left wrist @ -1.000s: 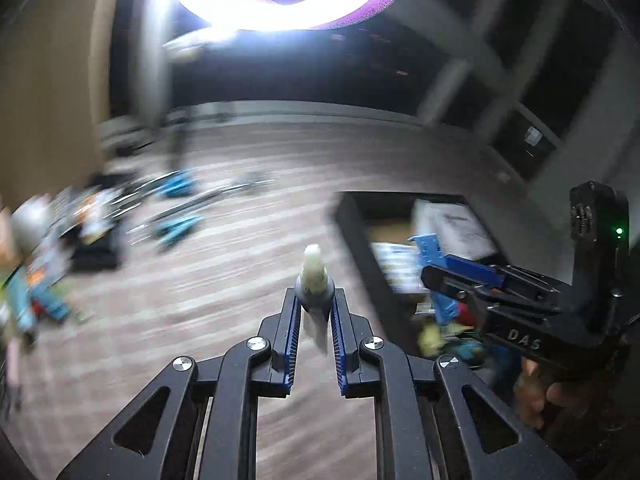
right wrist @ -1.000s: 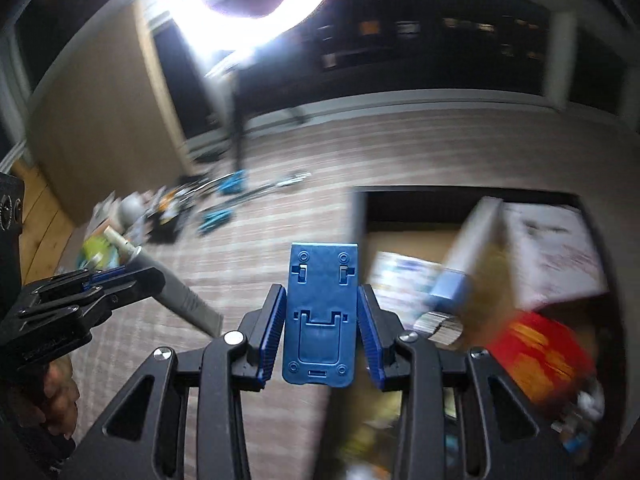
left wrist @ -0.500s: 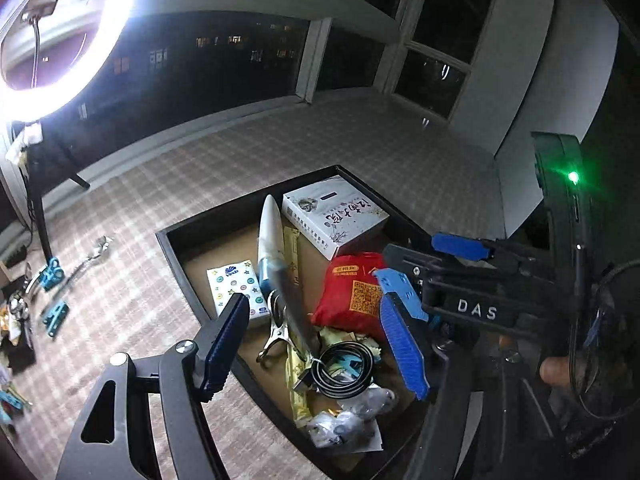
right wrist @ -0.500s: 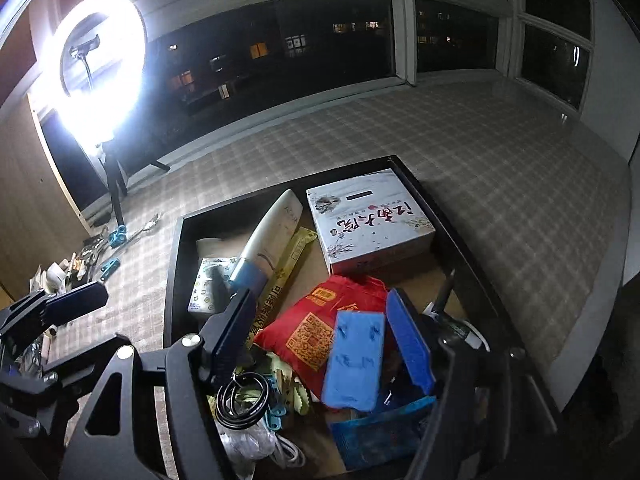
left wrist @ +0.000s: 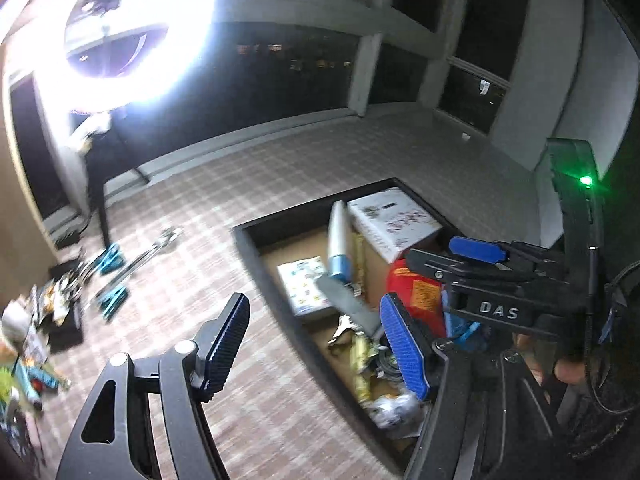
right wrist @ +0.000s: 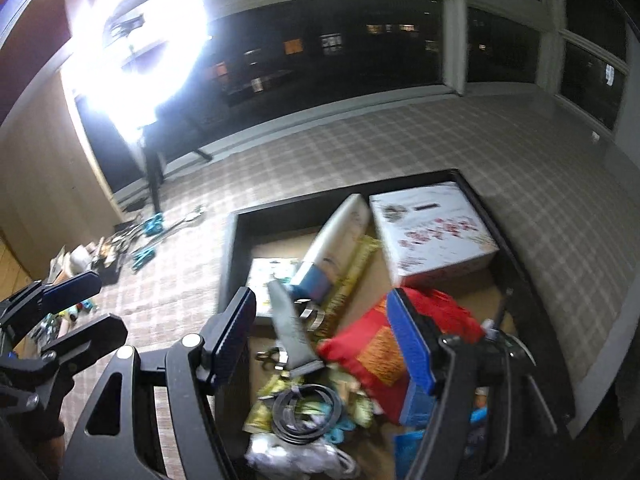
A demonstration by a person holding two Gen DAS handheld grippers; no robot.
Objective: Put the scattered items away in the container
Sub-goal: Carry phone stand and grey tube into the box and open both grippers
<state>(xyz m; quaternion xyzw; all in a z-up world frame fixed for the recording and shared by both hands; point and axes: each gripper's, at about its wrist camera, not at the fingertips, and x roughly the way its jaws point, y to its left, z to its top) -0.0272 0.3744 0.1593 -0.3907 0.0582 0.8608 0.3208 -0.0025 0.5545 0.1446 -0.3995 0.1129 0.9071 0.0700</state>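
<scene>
A black open box [left wrist: 256, 264] [right wrist: 227, 256] stands on the checked floor, filled with items: a white printed carton [right wrist: 432, 228], a white and blue tube [right wrist: 332, 240], a red packet [right wrist: 384, 352], a grey tube [right wrist: 290, 328] [left wrist: 348, 304] and coiled cable [right wrist: 304, 404]. My left gripper [left wrist: 320, 344] is open and empty over the box's left wall. My right gripper [right wrist: 324, 336] is open and empty above the box. Scattered items [left wrist: 44, 320] [right wrist: 100, 256] lie on the floor at far left.
A bright ring light on a black stand [left wrist: 100, 192] [right wrist: 154, 176] stands at the back left. Blue-handled tools [left wrist: 112, 260] and metal tongs [left wrist: 156, 246] lie near it. Dark windows and a wall ledge run behind. The right gripper shows in the left wrist view [left wrist: 492, 276].
Both grippers carried a grey tube and a blue plastic piece to the box, opened and released them. Both views have since swung back to the left, and the grey tube now lies in the box.
</scene>
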